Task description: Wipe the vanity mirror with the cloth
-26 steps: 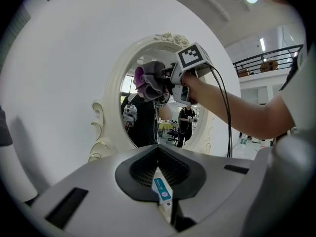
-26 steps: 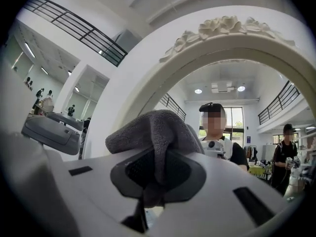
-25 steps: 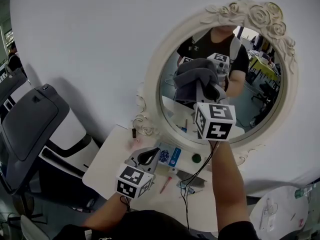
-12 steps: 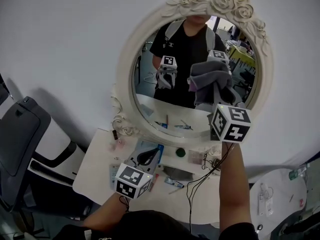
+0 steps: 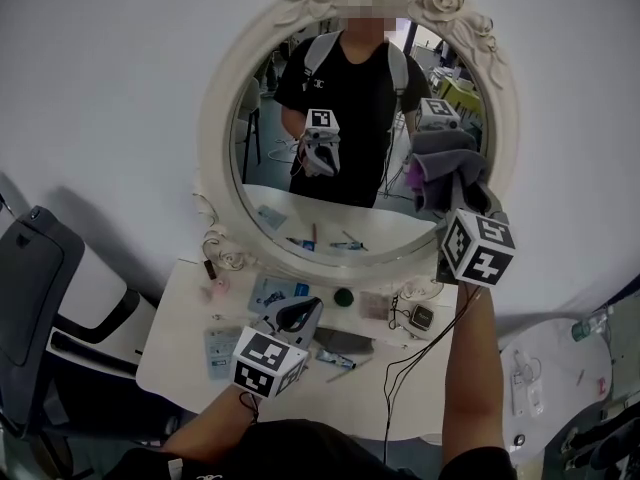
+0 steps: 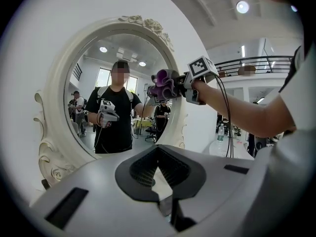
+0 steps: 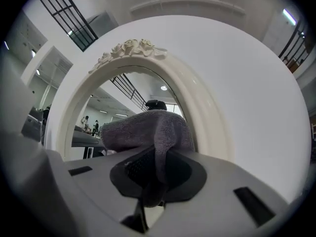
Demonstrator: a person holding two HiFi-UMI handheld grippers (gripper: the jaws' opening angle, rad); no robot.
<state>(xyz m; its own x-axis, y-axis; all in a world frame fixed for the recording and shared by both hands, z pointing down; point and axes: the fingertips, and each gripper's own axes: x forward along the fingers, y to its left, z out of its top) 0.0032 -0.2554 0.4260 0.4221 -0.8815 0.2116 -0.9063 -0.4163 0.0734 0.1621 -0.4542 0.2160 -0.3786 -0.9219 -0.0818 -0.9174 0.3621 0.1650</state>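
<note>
The oval vanity mirror (image 5: 330,158) has an ornate white frame (image 5: 213,118) and hangs above a small white table. A grey cloth (image 5: 447,170) is bunched against the right edge of the glass, and my right gripper (image 5: 455,203) is shut on it. In the right gripper view the cloth (image 7: 148,127) drapes over the right gripper (image 7: 155,179) with the frame (image 7: 197,102) just behind. My left gripper (image 5: 298,313) hangs low over the table, shut and empty. The left gripper view has the left gripper (image 6: 160,181), the mirror (image 6: 113,98) and the cloth (image 6: 165,83) held up against it.
The white table (image 5: 170,358) carries blue packets (image 5: 275,293), a green round item (image 5: 344,296), a small device with cables (image 5: 420,318) and other small things. A grey chair (image 5: 30,278) stands at the left. A round white stand (image 5: 540,388) is at the lower right.
My right gripper has carried the cloth across the glass from the left-middle to the right edge. The left gripper has stayed low over the table. The head view has shifted.
</note>
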